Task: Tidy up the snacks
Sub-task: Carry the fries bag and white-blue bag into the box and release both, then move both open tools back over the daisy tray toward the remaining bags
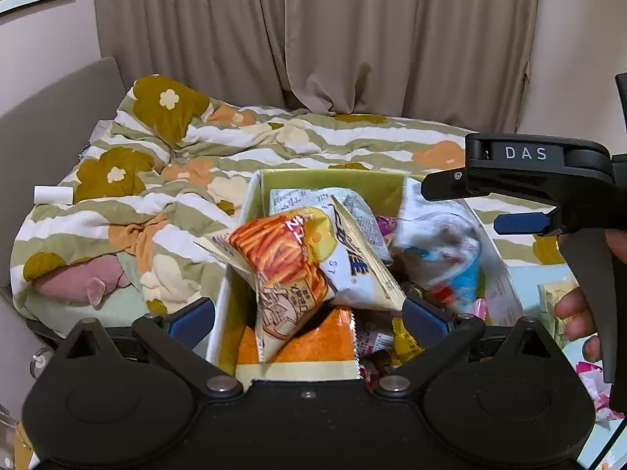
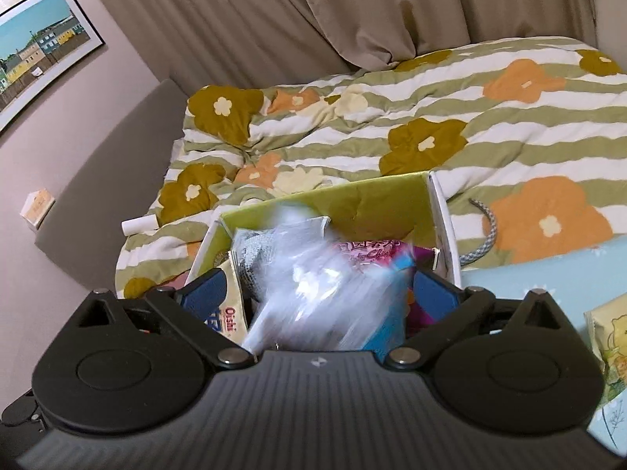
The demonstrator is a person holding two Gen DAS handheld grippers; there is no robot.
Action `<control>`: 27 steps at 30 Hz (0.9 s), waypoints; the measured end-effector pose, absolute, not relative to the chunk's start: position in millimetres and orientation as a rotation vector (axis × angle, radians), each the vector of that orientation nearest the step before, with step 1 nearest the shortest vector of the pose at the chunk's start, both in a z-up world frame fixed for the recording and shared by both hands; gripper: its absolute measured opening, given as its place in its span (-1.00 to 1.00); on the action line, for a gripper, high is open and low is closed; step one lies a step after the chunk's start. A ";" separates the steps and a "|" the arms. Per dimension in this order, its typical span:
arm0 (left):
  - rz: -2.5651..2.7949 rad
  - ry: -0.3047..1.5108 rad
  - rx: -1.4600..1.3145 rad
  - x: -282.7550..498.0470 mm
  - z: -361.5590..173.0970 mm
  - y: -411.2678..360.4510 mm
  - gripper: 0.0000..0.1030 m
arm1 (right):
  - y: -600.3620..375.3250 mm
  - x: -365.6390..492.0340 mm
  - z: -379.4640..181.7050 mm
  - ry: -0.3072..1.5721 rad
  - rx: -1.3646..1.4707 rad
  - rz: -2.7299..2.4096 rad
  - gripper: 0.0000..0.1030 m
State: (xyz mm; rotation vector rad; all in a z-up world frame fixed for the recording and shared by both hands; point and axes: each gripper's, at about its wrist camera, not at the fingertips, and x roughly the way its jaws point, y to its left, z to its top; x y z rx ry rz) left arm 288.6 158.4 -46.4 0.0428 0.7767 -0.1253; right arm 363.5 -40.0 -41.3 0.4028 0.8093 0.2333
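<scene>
The right gripper [image 2: 319, 293] stands wide open; a blurred white-and-blue snack bag [image 2: 325, 297] lies loose between its pads, long axis pointing away into the green-lined cardboard box [image 2: 376, 199]. The left gripper [image 1: 309, 313] also gapes — an orange fries packet [image 1: 290, 270] slants between its fingers, ungripped.

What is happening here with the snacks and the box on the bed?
A person is sorting snack bags into a green box that sits on a bed with a flowered blanket. The right gripper is open over the box, and a blurred white and blue bag sits between its fingers, apparently just let go. The left gripper is open too, with an orange fries bag lying between its fingers on top of the pile. More snacks lie beside the box.
</scene>
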 end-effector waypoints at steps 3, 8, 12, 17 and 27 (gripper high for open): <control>-0.128 0.779 0.042 286.6 -47.2 155.7 1.00 | -40.9 357.3 -39.7 0.798 0.390 0.234 1.00; -0.130 0.758 0.043 279.0 -39.8 152.5 1.00 | -45.4 343.5 -29.3 0.767 0.368 0.237 1.00; -0.136 0.728 0.045 269.3 -28.8 147.5 1.00 | -51.4 326.9 -14.9 0.732 0.350 0.231 1.00; -0.151 0.681 0.064 254.7 -14.1 141.3 1.00 | -64.1 303.3 6.2 0.690 0.346 0.213 1.00; -0.289 0.605 0.101 233.5 7.5 112.3 1.00 | -112.7 240.9 35.8 0.645 0.345 0.082 1.00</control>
